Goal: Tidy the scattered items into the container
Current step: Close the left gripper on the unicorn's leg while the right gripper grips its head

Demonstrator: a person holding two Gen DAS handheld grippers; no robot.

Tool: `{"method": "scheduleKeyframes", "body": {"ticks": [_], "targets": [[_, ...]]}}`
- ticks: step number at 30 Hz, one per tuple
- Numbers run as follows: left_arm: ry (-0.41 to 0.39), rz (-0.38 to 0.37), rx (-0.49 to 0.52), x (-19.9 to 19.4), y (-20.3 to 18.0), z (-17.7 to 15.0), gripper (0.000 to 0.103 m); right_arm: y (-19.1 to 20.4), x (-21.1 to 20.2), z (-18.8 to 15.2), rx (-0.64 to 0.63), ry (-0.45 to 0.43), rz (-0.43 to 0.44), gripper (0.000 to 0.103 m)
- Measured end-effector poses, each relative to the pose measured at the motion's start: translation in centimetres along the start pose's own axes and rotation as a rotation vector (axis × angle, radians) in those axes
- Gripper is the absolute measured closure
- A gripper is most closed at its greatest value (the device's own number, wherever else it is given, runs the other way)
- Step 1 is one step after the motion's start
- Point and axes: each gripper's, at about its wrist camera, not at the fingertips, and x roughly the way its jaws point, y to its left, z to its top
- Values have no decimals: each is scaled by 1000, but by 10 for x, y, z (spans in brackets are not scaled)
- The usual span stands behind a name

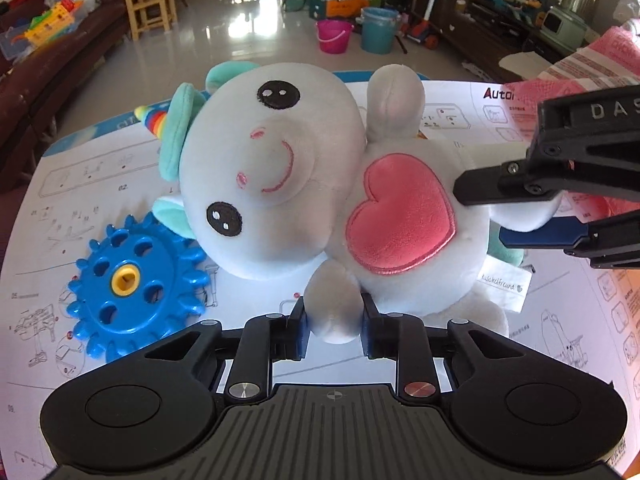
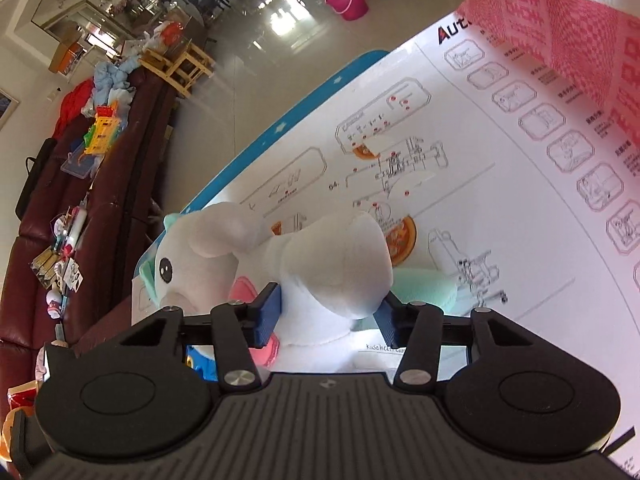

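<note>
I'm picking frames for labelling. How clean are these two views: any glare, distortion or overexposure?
Left wrist: fisheye bending at the edges, window glare on the floor, plush unicorn sharp. Right wrist: tilted, instruction sheet partly washed out, pink cloth overexposed.

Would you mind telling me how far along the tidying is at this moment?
Nothing looks put away yet, and no container is clearly in view. In hand: the left hand-held gripper is shut on one limb of the plush unicorn, and the right hand-held gripper is around another. Left: moving the plush, then the blue gear lying on the instruction sheet.
</note>
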Motion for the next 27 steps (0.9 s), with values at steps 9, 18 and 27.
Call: {"method": "scheduleKeyframes", "body": {"ticks": [9,18,27], "targets": [[48,-22,47,-53,26,-58,81,7,-24,-86,-60,147,48,67],[74,-64,52,-92,41,-112,81,19,-60,-124,-187,164,61,73],[68,-68,-1,-98,65,-124,80,56,-110,-118,-345,22,77,43]]}}
